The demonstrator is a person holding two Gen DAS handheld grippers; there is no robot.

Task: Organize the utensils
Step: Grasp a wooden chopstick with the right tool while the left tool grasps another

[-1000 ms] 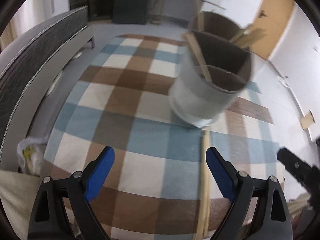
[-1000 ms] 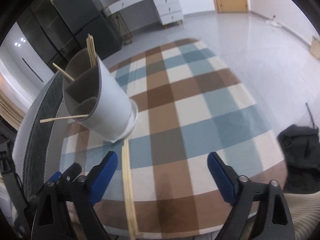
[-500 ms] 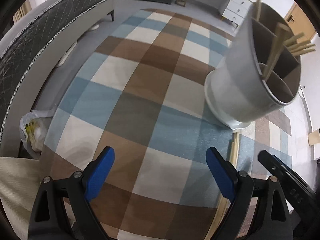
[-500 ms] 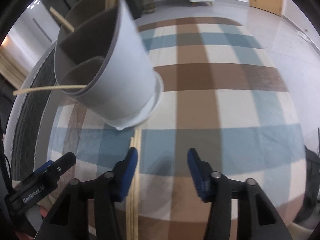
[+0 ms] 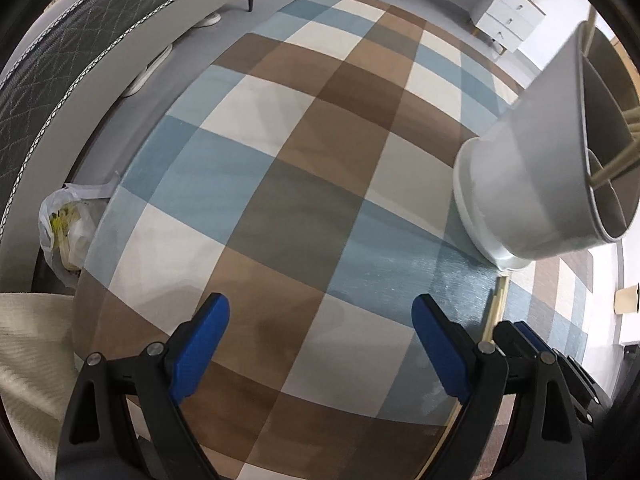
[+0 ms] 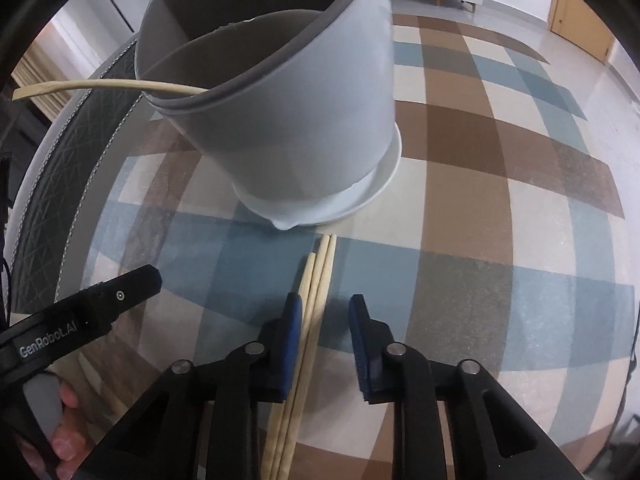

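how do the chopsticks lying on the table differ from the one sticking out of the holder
The chopsticks on the table lie flat as a bundle just in front of the grey utensil holder; the chopstick in the holder is single and leans out over its rim. The table chopsticks run between the right gripper's closing jaws; nothing grips the holder one. Both look like pale wood.

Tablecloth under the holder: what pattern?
Blue, brown and cream checks on the tablecloth; clearest in the left wrist view.
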